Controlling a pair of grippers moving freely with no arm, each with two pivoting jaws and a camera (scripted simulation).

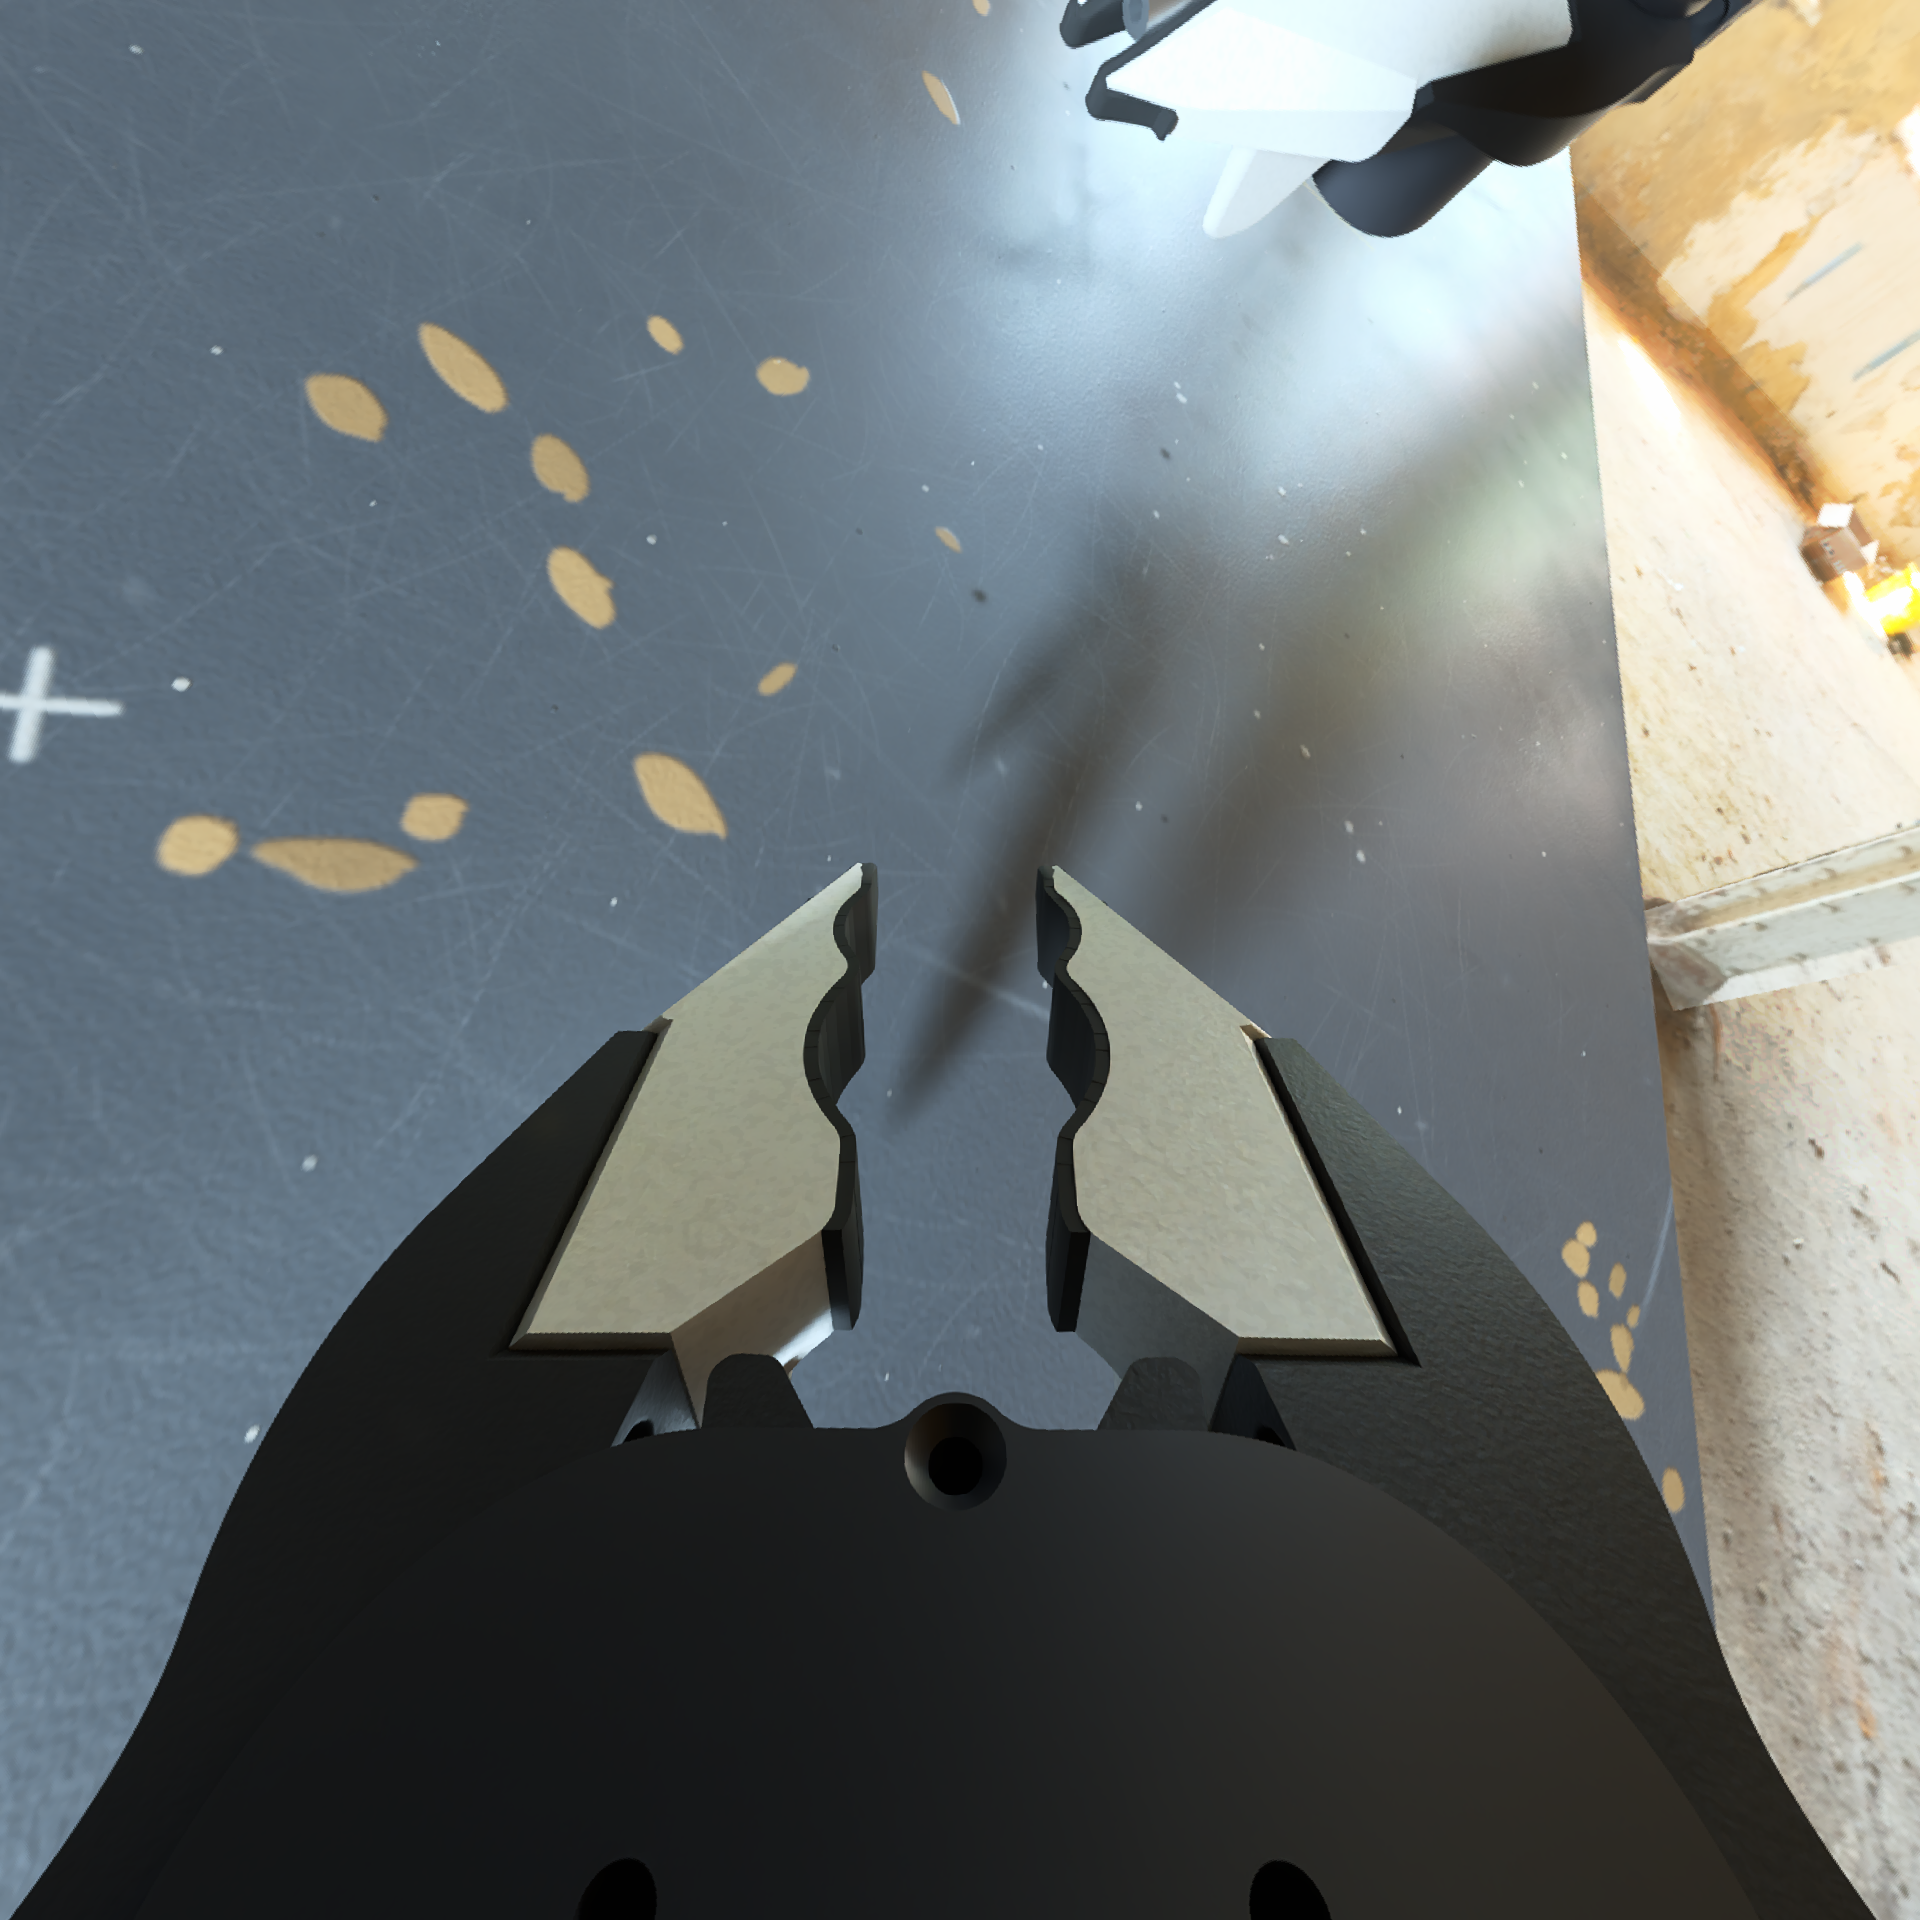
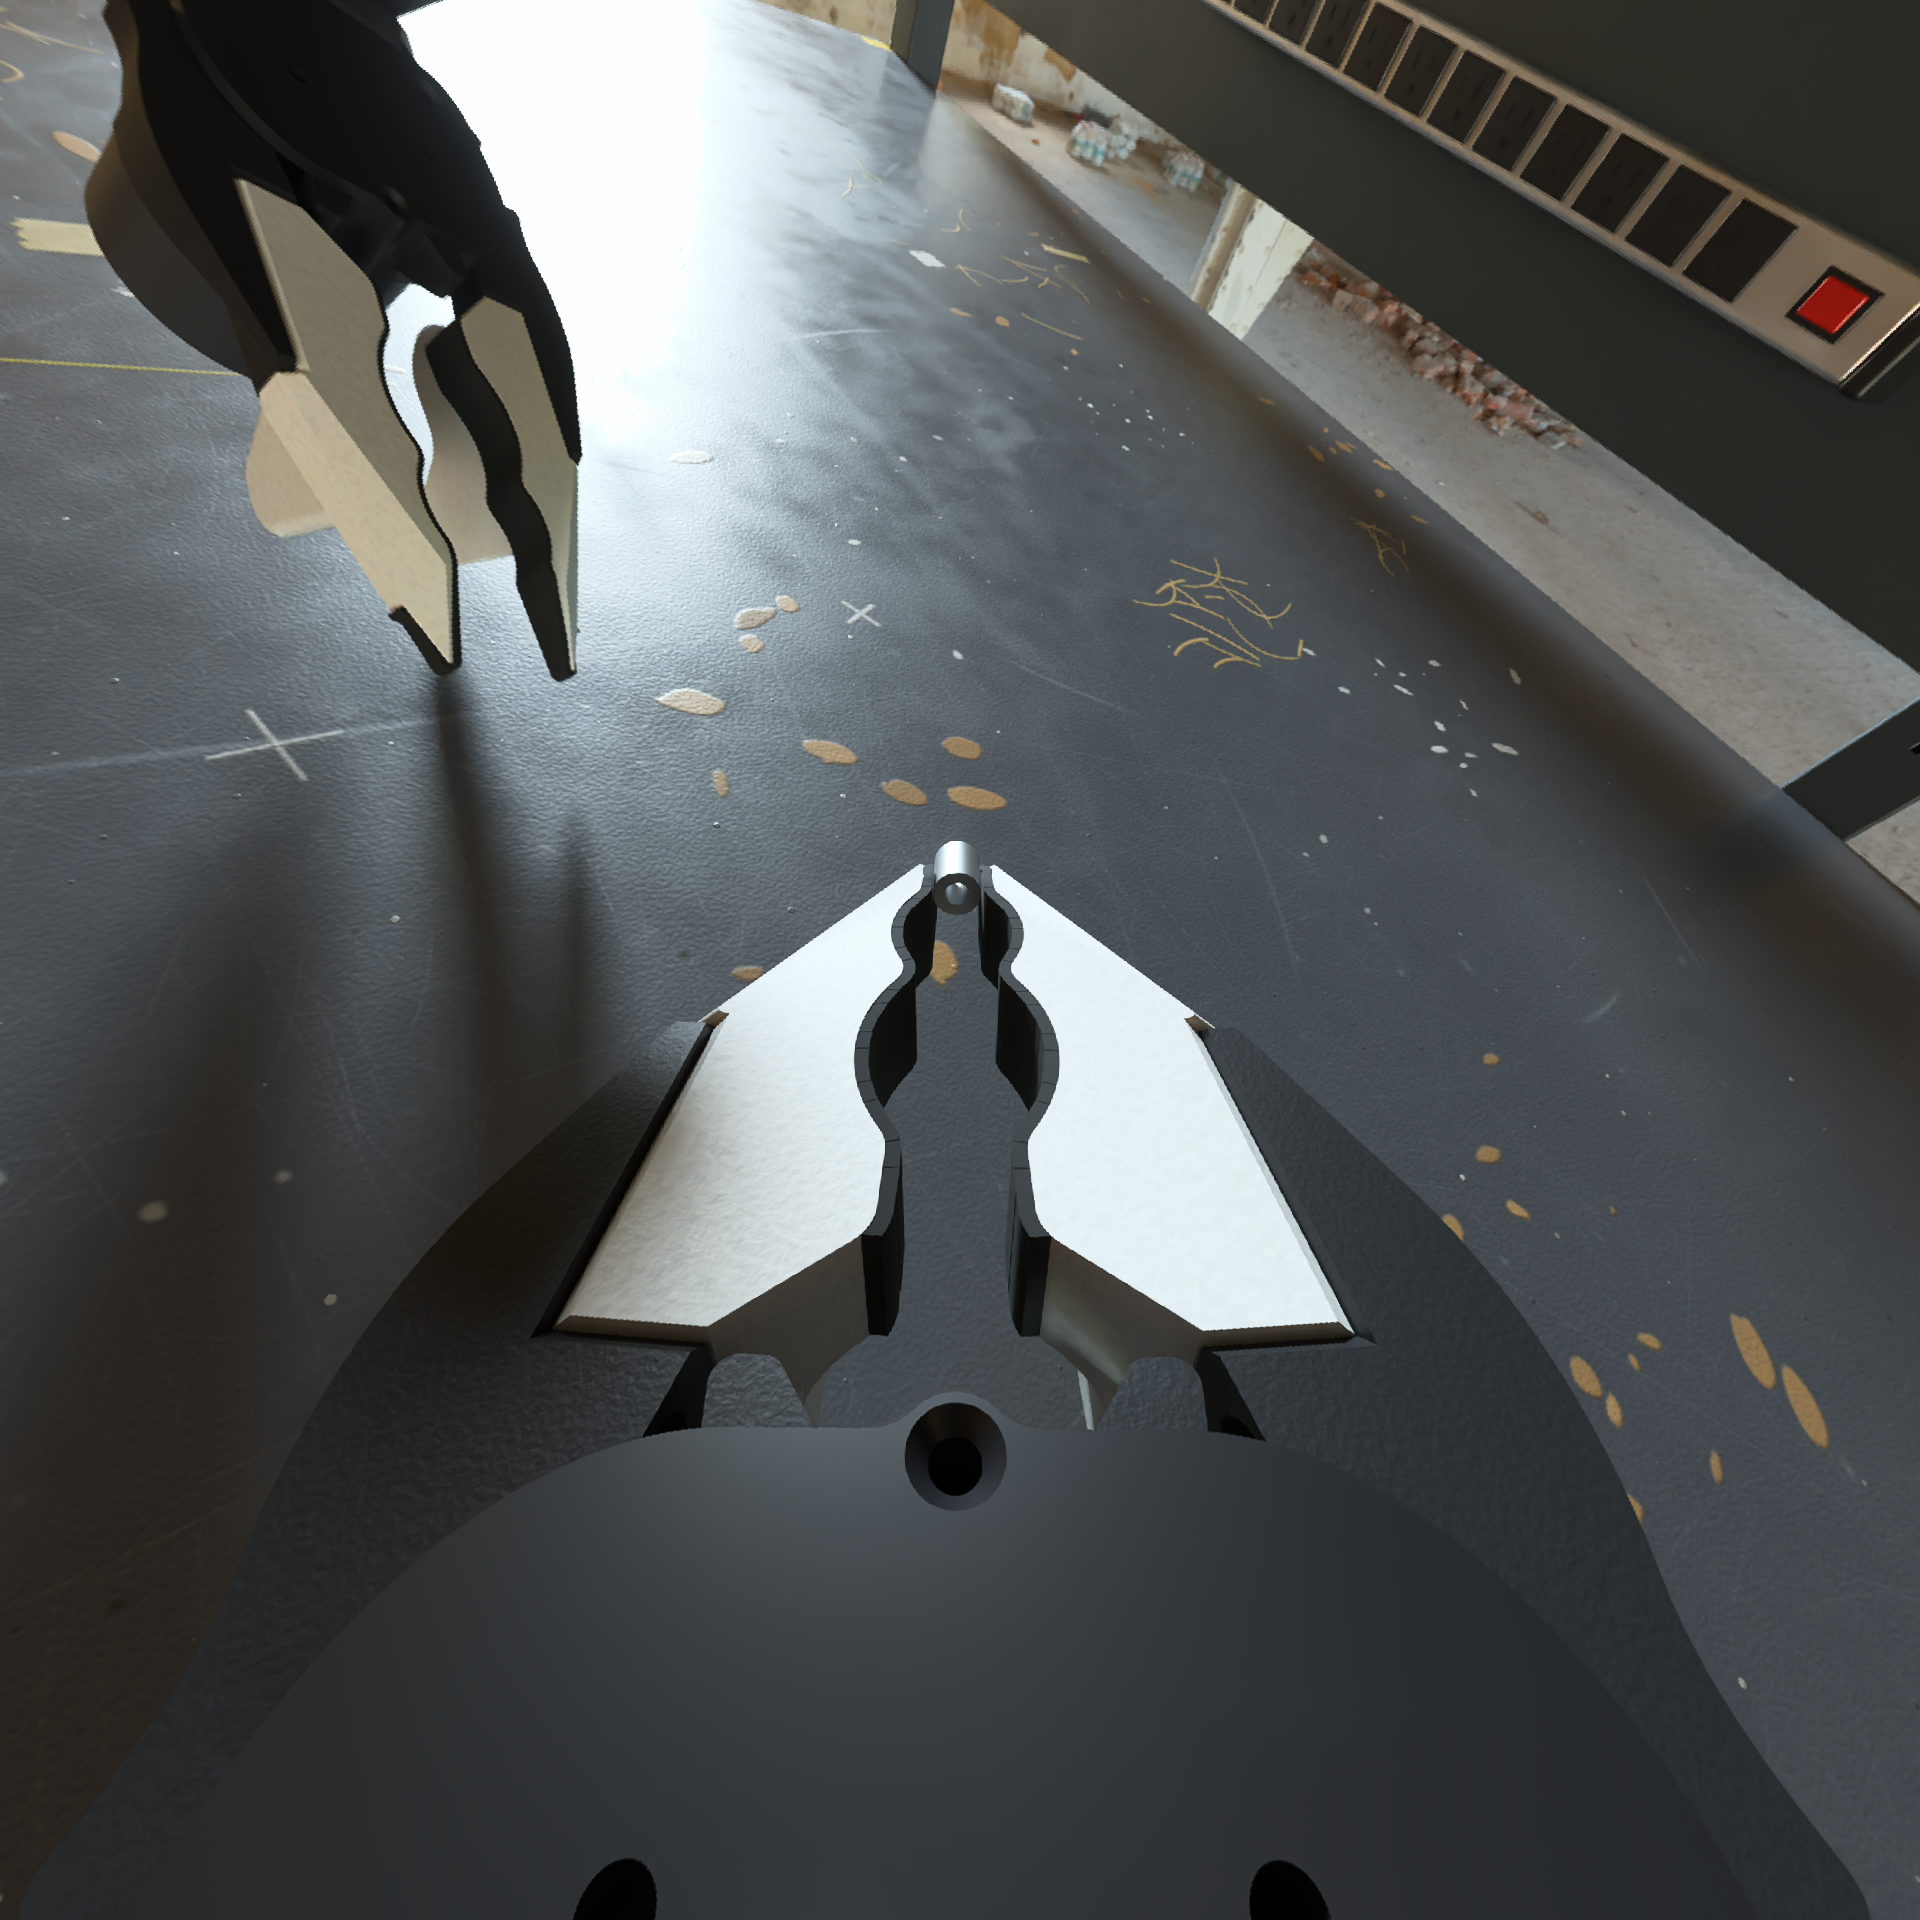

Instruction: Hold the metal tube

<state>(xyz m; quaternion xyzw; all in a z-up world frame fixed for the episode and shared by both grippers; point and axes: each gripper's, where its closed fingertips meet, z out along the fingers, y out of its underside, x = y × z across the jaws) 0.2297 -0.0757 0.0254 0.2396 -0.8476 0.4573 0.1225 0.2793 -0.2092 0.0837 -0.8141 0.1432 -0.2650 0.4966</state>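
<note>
A small silver metal tube sits pinched between the tips of my right gripper, seen end-on, held above the dark table. The right gripper is shut on it. My left gripper is open and empty, its fingers apart over the dark tabletop. The left gripper also shows in the right wrist view at the upper left, pointing down at the table. The right gripper shows at the top of the left wrist view, with the tube's end just visible at the frame's top edge.
The dark grey table carries tan paint spots and white cross marks. Its edge runs along the right, with a rough floor beyond. A metal power strip with a red switch hangs at the upper right.
</note>
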